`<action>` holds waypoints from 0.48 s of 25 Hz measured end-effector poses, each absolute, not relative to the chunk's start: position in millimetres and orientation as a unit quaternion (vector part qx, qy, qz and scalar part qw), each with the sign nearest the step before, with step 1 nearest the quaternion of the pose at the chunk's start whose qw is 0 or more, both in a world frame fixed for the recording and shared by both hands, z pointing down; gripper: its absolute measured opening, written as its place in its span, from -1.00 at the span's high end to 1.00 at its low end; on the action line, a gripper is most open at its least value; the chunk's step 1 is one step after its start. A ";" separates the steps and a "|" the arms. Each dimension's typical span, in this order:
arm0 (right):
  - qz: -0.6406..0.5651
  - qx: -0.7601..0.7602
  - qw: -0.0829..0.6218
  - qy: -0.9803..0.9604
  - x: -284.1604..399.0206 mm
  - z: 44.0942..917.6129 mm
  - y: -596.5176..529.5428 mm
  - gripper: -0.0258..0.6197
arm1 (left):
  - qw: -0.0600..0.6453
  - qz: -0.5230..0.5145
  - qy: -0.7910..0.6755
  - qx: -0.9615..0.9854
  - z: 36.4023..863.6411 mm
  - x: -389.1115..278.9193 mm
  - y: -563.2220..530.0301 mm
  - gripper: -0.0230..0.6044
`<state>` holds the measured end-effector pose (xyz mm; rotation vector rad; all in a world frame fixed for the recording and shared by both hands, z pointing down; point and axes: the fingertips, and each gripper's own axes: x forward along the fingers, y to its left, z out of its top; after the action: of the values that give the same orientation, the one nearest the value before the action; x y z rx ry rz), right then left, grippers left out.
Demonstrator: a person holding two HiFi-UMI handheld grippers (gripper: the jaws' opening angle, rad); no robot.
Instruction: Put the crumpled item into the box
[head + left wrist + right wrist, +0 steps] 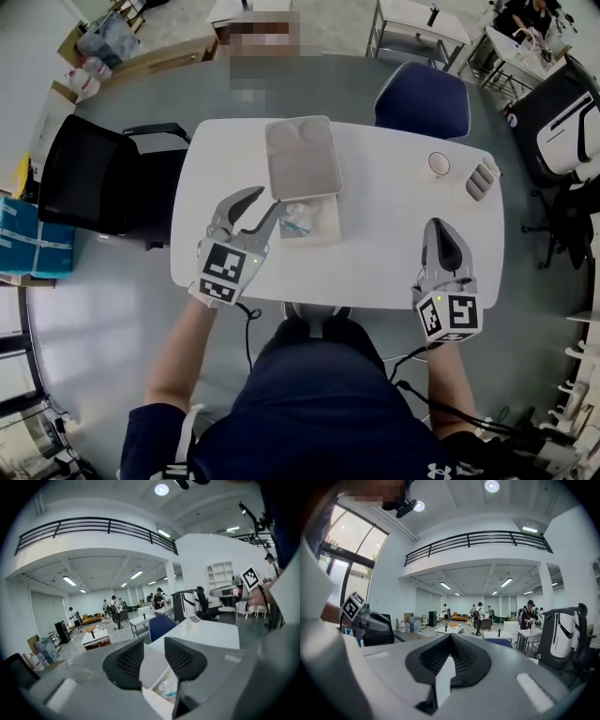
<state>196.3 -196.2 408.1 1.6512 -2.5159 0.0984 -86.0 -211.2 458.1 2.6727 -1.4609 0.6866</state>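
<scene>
Box (335,223): stands open on the white tabletop (394,225), with its lid (300,157) folded back on the far side.
Crumpled item (302,219): a clear wad with a blue trace, lying inside the box; it appears to be already deposited.
Left gripper (262,202): at the box's left edge, jaws spread and empty, the box showing beyond them; probably a release posture.
Right gripper (442,228): well to the right of the box, jaws pressed together on nothing; it seems parked out of the way.
</scene>
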 end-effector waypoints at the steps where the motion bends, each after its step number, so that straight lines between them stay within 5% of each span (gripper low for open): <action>1: 0.026 0.546 0.065 -0.835 196.0 404.1 -197.7 0.92 | 0.004 0.203 -0.475 0.856 443.7 -88.4 -206.8 0.47; 6: -0.007 0.527 0.060 -0.847 184.3 382.9 -203.4 0.92 | -0.011 0.112 -0.520 0.847 374.1 -89.0 -178.3 0.63; 9: -0.017 0.515 0.043 -0.856 167.3 365.9 -205.0 0.92 | -0.018 0.073 -0.539 0.839 342.4 -92.1 -163.0 0.92; 12: -0.020 0.497 0.024 -0.867 141.2 353.7 -202.2 0.92 | -0.021 0.045 -0.554 0.831 321.0 -98.6 -151.1 0.92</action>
<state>141.2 -202.2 353.7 1.5395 -2.6837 -0.0630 -98.6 -151.1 321.0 2.6475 -1.7636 0.1426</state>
